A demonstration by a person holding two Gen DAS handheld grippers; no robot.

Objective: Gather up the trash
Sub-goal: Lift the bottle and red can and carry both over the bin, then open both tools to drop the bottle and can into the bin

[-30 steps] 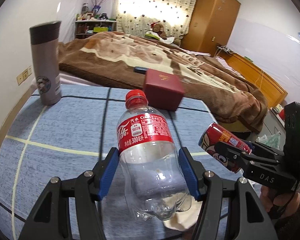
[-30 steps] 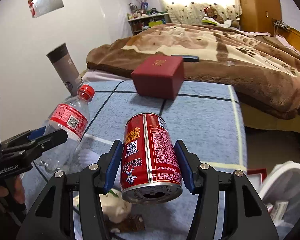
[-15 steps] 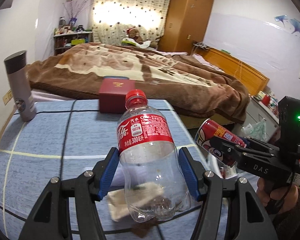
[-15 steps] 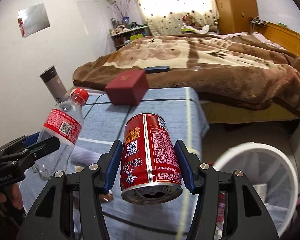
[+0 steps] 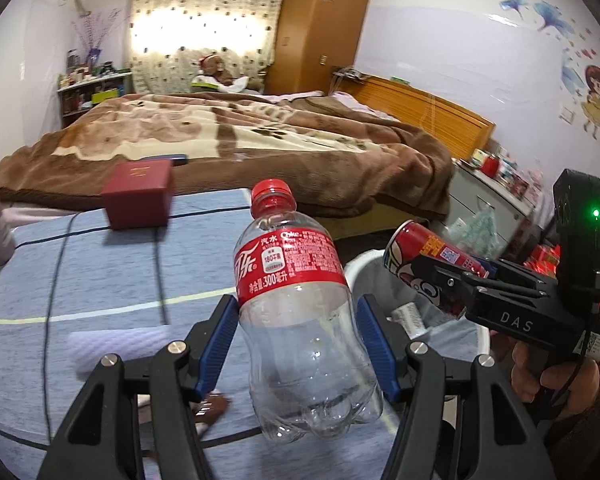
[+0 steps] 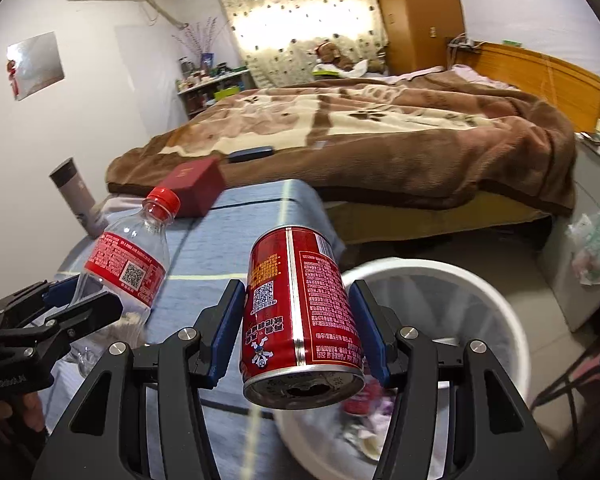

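My left gripper (image 5: 298, 348) is shut on an empty clear plastic bottle (image 5: 300, 320) with a red cap and red label, held upright above the right edge of the blue table. My right gripper (image 6: 298, 334) is shut on a red drink can (image 6: 300, 312), open end toward the camera, above the near rim of a white trash bin (image 6: 440, 276). In the left wrist view the can (image 5: 424, 256) and right gripper (image 5: 432, 280) hang over the bin (image 5: 364, 268). In the right wrist view the bottle (image 6: 128, 264) and left gripper (image 6: 80, 300) are at the left.
A dark red box (image 5: 138, 194) and a grey flask (image 6: 76, 196) stand on the blue checked tablecloth (image 5: 100, 272). Crumpled paper and scraps (image 5: 212, 404) lie near the table's front. A bed with a brown blanket (image 6: 380, 128) is behind. The bin holds some trash (image 6: 364, 412). A cabinet (image 6: 588, 240) stands at right.
Both grippers have swung right with their loads, off the table's middle toward the white bin. The bin has come into view below the can; the box and flask have slid left.
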